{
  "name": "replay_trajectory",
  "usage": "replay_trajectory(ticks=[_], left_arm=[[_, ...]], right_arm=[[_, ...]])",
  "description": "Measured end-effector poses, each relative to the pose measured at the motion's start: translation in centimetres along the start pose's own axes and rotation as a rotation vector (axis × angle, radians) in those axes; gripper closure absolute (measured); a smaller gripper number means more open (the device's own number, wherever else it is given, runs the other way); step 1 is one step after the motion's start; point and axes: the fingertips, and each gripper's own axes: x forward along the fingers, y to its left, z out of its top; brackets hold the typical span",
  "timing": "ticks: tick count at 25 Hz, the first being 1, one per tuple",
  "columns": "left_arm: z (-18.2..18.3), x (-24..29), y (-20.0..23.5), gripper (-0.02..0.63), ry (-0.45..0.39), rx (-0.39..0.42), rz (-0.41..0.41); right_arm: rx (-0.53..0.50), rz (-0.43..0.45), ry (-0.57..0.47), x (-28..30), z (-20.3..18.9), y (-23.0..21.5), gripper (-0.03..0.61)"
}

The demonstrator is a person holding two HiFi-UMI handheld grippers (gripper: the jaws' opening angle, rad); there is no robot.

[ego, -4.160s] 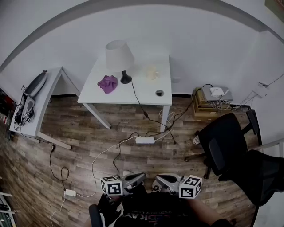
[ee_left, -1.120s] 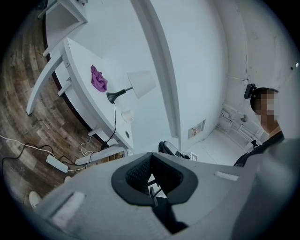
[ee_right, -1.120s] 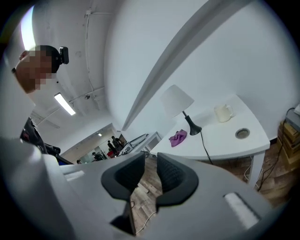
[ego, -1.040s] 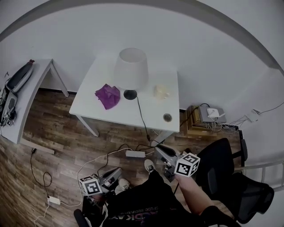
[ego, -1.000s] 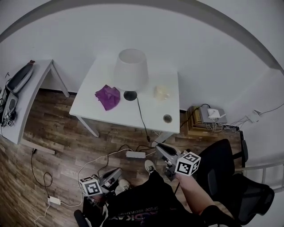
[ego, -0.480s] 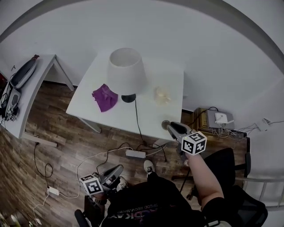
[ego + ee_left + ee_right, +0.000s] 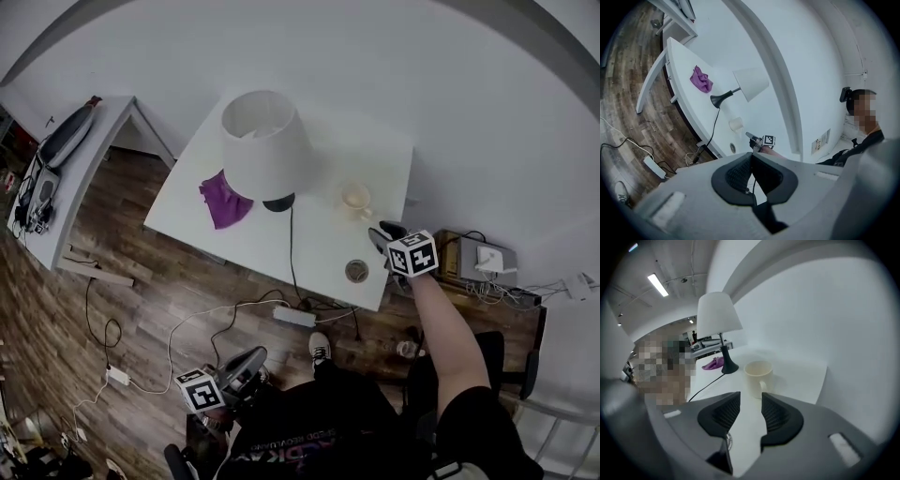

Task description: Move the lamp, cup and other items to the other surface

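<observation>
Cup [image 7: 355, 198] stands upright on the white tabletop [image 7: 309, 248], to the right of the lamp [image 7: 265, 141] in the head view. A purple cloth [image 7: 222, 200] lies by the lamp's base. Right tool [image 7: 382, 236] hovers just short of the cup, its jaws opening with nothing between them. Left tool [image 7: 246, 362] hangs low over the wooden floor [image 7: 141, 281], its jaws pressed together and empty.

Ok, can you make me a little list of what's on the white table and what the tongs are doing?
table: white
lamp: white shade, dark base, upright
cup: pale, upright, near lamp, not touching
cloth: purple, crumpled, other side of lamp
right tongs: opening, nothing between them, pointing at cup
left tongs: shut, empty, held away from table
</observation>
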Motion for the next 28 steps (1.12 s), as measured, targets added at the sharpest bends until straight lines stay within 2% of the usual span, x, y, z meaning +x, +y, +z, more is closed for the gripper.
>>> replay_trajectory(ticks=[8,11,14,17,23,28], left_arm=[[-1.0,0.9,-0.1,0.621,-0.046,-0.031,0.063],[-1.6,1.2,-0.3,0.621,-0.056,-0.038,0.075],[-1.8,1.5,-0.4,0.621,-0.068,-0.045,0.085],[-1.7,1.6,-0.6,0.621,-0.065,-0.041,0.091],[-1.8,0.5,-0.9,0.621,-0.06,-0.023,0.107],[-1.3,-0.8,-1.0,0.621,-0.067,-0.016,0.105]], right_arm=[[-0.085,0.06,0.116,5.1,0.5,-1.9,0.419],[-0.133,0.082,0.158,6.0,0.3,-1.9,0.426],[-0.153,0.103,0.178,6.5,0.2,-1.7,0.464],[-0.154,0.109,0.175,6.8,0.2,-1.6,0.524],[-0.173,0.051,0.133,6.4,0.0,-1.6,0.526],[-0.143,-0.003,0.075,5.5,-0.2,-1.2,0.526]])
